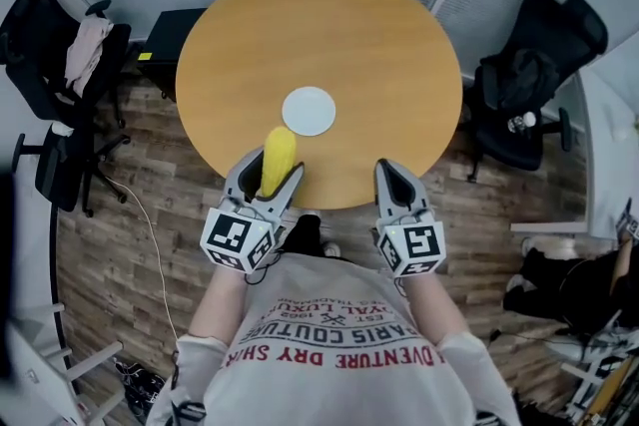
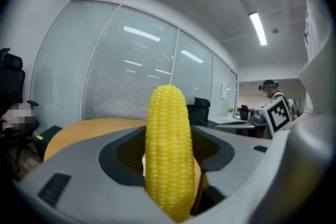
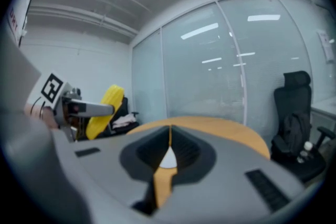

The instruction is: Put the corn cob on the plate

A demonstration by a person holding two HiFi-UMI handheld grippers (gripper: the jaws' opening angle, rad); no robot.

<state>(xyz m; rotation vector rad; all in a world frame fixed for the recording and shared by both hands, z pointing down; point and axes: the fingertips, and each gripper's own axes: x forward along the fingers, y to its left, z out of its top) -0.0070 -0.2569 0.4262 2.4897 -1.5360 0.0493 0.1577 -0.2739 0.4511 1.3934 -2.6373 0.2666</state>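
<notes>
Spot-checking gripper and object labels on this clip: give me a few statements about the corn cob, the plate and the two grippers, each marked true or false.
1. The left gripper is shut on the corn cob. True.
2. The corn cob lies on the plate. False: it is in the left gripper, short of the plate, by the table's near edge.
3. The right gripper holds nothing. True.
4. The right gripper's jaws stand wide apart. False: they are together.
5. The plate has nothing on it. True.
</notes>
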